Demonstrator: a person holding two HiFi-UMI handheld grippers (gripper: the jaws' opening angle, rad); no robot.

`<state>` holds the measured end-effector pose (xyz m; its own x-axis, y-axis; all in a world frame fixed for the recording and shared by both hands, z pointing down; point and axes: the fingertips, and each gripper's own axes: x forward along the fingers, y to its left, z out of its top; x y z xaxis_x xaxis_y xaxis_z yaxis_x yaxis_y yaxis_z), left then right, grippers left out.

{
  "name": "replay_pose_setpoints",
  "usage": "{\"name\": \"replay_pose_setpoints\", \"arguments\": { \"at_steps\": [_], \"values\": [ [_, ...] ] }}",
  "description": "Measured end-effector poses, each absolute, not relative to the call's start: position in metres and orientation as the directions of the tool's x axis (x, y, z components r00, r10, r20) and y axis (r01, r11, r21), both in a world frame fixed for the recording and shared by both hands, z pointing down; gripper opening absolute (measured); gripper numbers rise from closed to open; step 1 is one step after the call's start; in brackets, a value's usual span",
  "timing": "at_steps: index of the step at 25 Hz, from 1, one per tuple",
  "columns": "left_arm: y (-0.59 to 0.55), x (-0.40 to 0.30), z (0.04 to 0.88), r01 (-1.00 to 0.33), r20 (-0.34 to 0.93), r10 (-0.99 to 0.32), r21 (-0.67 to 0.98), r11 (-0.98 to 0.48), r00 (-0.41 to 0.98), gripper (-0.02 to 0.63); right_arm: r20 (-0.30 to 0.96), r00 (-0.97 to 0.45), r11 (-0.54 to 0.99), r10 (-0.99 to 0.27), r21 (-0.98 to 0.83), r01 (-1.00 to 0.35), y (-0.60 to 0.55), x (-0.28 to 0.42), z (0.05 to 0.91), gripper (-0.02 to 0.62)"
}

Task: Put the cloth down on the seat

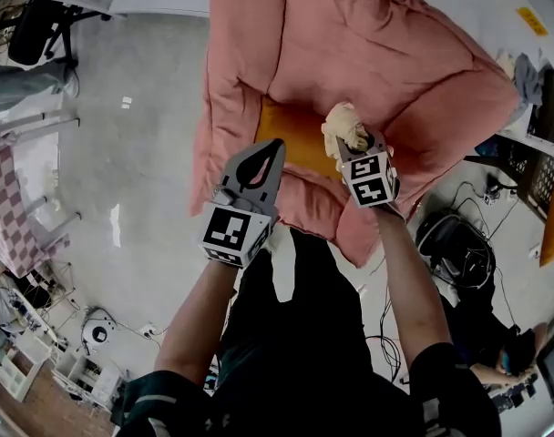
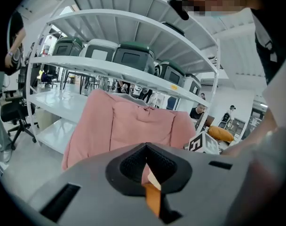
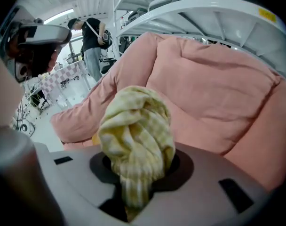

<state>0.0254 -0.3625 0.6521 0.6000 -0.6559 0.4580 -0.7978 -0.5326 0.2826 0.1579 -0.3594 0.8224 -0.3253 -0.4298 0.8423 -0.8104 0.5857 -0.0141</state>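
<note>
A crumpled yellow checked cloth (image 1: 345, 126) (image 3: 136, 135) sticks up out of my right gripper (image 1: 352, 149) (image 3: 138, 161), which is shut on it. The cloth hangs just over the front of a big pink padded seat (image 1: 368, 53) (image 3: 213, 88) (image 2: 129, 126), beside an orange cushion (image 1: 291, 139) lying in the seat's hollow. My left gripper (image 1: 278, 146) (image 2: 146, 149) is shut with nothing in it, level with the seat's front edge and left of the right one.
White shelving (image 2: 110, 65) with green-lidded bins stands behind the seat. Cables and a black bag (image 1: 455, 244) lie on the floor to the right. A chequered table (image 1: 8, 217) is at the left. A person (image 3: 93, 46) stands farther back.
</note>
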Motion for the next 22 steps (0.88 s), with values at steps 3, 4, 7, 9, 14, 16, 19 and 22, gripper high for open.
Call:
{"name": "replay_pose_setpoints", "arguments": {
  "at_steps": [3, 4, 7, 9, 14, 16, 19, 22],
  "values": [
    [-0.366, 0.027, 0.665, -0.802, 0.470, -0.653, 0.292, -0.520, 0.594, 0.006, 0.873, -0.307, 0.610, -0.380, -0.013, -0.792, -0.360, 0.158, 0.849, 0.124],
    [-0.367, 0.028, 0.667, -0.802, 0.473, -0.651, 0.293, -0.520, 0.594, 0.006, 0.878, -0.304, 0.613, -0.370, -0.015, -0.790, -0.361, 0.159, 0.857, 0.126],
    [-0.368, 0.027, 0.673, -0.804, 0.481, -0.647, 0.299, -0.514, 0.592, 0.006, 0.884, -0.301, 0.617, -0.357, -0.018, -0.786, -0.365, 0.156, 0.873, 0.134],
    [-0.369, 0.026, 0.676, -0.805, 0.486, -0.644, 0.303, -0.510, 0.591, 0.006, 0.888, -0.304, 0.621, -0.346, -0.026, -0.784, -0.368, 0.152, 0.881, 0.159],
    [-0.370, 0.023, 0.677, -0.801, 0.493, -0.634, 0.307, -0.514, 0.596, 0.006, 0.886, -0.325, 0.624, -0.331, -0.053, -0.780, -0.376, 0.142, 0.887, 0.251],
    [-0.370, 0.024, 0.674, -0.796, 0.491, -0.629, 0.308, -0.522, 0.602, 0.006, 0.881, -0.334, 0.619, -0.336, -0.060, -0.783, -0.380, 0.141, 0.882, 0.276],
    [-0.369, 0.027, 0.670, -0.785, 0.490, -0.618, 0.314, -0.533, 0.615, 0.006, 0.870, -0.352, 0.615, -0.346, -0.073, -0.785, -0.383, 0.141, 0.871, 0.297],
    [-0.368, 0.034, 0.667, -0.781, 0.489, -0.613, 0.314, -0.540, 0.621, 0.006, 0.856, -0.372, 0.611, -0.359, -0.085, -0.787, -0.383, 0.148, 0.859, 0.325]
  ]
}}
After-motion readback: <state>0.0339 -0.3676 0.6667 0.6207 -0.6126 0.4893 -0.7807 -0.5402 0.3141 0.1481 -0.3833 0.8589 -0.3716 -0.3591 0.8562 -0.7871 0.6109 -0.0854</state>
